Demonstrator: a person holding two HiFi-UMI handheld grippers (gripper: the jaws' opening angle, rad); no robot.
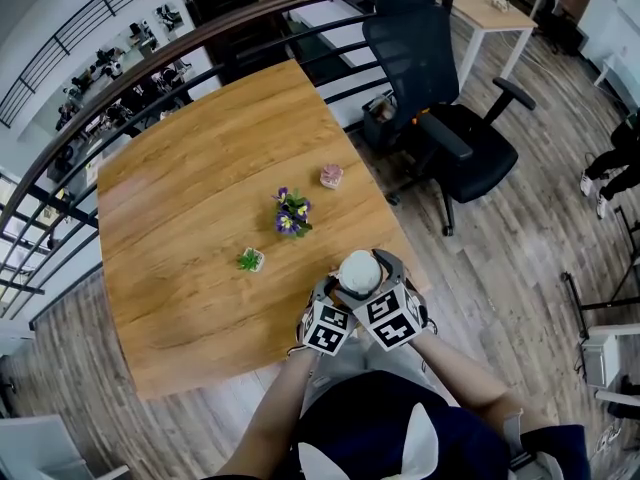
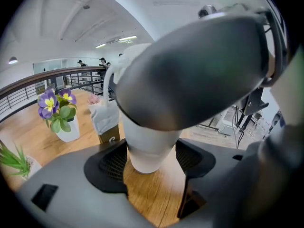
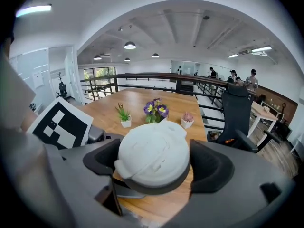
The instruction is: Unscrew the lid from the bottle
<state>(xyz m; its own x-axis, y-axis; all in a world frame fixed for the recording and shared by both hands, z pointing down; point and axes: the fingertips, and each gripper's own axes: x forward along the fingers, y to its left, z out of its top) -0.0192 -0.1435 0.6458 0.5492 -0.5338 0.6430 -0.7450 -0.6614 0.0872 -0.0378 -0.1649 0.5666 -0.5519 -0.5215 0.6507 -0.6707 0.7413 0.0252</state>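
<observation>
A white bottle stands at the table's near edge, and only its round white lid [image 1: 360, 270] shows in the head view. My left gripper [image 2: 149, 164] is shut on the bottle's tapered white body [image 2: 145, 144], low down, just above the wood. My right gripper [image 3: 156, 167] reaches in from above, and its two dark pads sit tight against the sides of the lid [image 3: 153, 155]. In the left gripper view the grey bulk of the right gripper hides the top of the bottle. Both marker cubes sit side by side just in front of the person.
On the wooden table [image 1: 190, 198] stand a purple flower pot [image 1: 291, 213], a pink plant pot [image 1: 331, 175] and a small green plant [image 1: 250, 259], all beyond the bottle. A black office chair [image 1: 445, 108] is at the right. A curved railing runs behind.
</observation>
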